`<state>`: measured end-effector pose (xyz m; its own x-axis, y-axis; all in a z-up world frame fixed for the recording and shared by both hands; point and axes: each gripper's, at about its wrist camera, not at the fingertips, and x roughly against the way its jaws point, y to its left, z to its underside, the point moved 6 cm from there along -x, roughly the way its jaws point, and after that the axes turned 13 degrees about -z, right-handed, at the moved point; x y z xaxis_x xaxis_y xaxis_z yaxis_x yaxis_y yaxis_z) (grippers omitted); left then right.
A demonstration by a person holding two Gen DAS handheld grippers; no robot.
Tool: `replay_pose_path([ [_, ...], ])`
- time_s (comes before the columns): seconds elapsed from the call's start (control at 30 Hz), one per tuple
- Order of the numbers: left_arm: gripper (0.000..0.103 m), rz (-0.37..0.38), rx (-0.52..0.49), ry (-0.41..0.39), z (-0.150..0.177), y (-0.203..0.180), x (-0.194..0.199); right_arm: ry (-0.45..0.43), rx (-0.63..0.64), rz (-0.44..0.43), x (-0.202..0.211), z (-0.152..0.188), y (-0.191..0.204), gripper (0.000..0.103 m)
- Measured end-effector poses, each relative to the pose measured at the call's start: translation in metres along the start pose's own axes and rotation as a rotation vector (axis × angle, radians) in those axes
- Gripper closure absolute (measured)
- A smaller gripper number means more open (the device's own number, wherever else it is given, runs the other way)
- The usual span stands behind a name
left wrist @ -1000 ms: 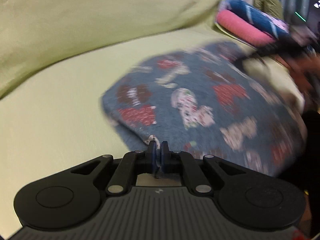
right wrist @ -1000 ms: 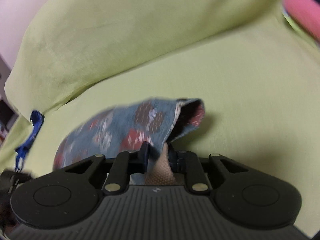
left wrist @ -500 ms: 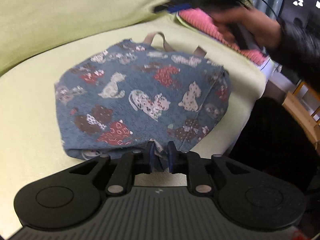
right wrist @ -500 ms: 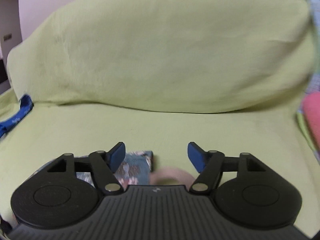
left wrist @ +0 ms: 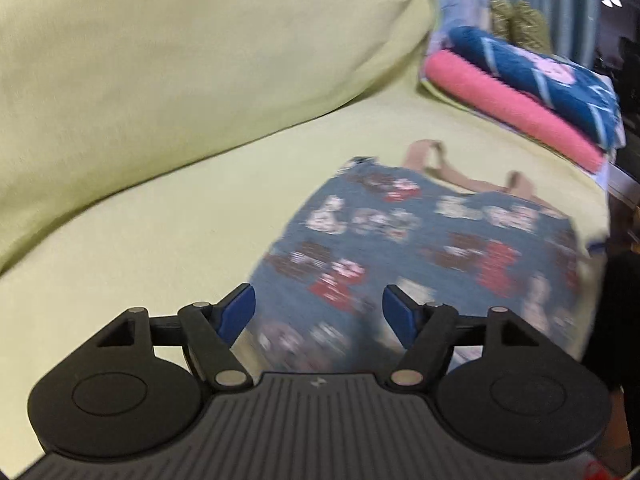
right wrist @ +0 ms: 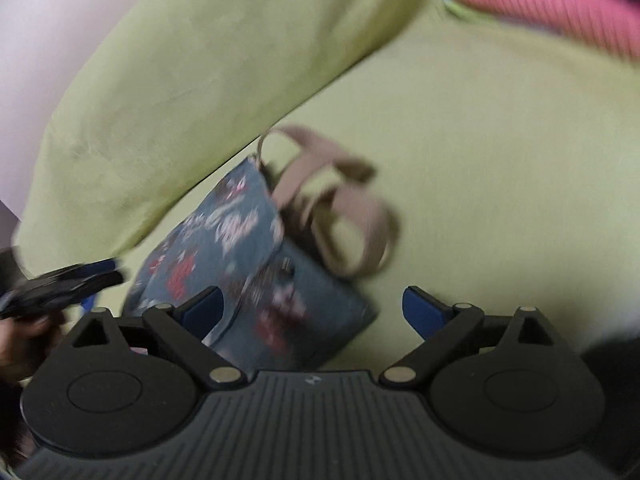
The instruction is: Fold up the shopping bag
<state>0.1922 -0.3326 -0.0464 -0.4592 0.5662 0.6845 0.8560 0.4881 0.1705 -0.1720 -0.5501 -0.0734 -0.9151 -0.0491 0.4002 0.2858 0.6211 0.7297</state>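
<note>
i've got both the left gripper (left wrist: 319, 312) and right gripper (right wrist: 312, 306) spread wide, holding nothing, over the cat-print shopping bag (left wrist: 432, 256) on the green sofa (left wrist: 168, 216).

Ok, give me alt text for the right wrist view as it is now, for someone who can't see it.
The right gripper is open above a blue patterned shopping bag lying on a yellow-green sofa seat, the bag's beige handles looped toward the backrest. The left gripper enters at the left edge; pink fabric sits top right.
</note>
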Motion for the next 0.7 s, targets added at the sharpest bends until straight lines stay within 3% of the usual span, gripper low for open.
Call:
replay_pose_path([
  [0.13, 0.032, 0.02, 0.054, 0.049, -0.004, 0.015, -0.049, 0.027, -0.083, -0.075, -0.015, 0.025, -0.001, 0.008],
  [0.23, 0.032, 0.07, 0.112, 0.088, -0.001, 0.021, -0.072, 0.005, -0.069, -0.078, -0.028, 0.028, 0.005, 0.006],
  [0.27, 0.032, 0.093, 0.126, 0.103, 0.001, 0.021, -0.077, -0.002, -0.075, -0.077, -0.029, 0.025, 0.005, 0.011],
  [0.37, 0.045, 0.151, 0.124, 0.145, 0.01, 0.012, -0.082, 0.001, -0.084, -0.057, -0.031, 0.011, 0.001, 0.067],
  [0.4, 0.055, 0.167, 0.115, 0.153, 0.012, 0.008, -0.082, 0.014, -0.086, -0.057, -0.034, 0.006, -0.001, 0.078],
  [0.5, 0.058, 0.154, 0.072, 0.156, 0.017, -0.007, -0.07, 0.032, -0.015, -0.042, -0.036, -0.01, 0.001, 0.088],
  [0.7, 0.058, 0.194, 0.018, 0.196, 0.042, -0.051, -0.021, -0.03, 0.093, 0.007, -0.022, -0.056, 0.004, 0.09],
])
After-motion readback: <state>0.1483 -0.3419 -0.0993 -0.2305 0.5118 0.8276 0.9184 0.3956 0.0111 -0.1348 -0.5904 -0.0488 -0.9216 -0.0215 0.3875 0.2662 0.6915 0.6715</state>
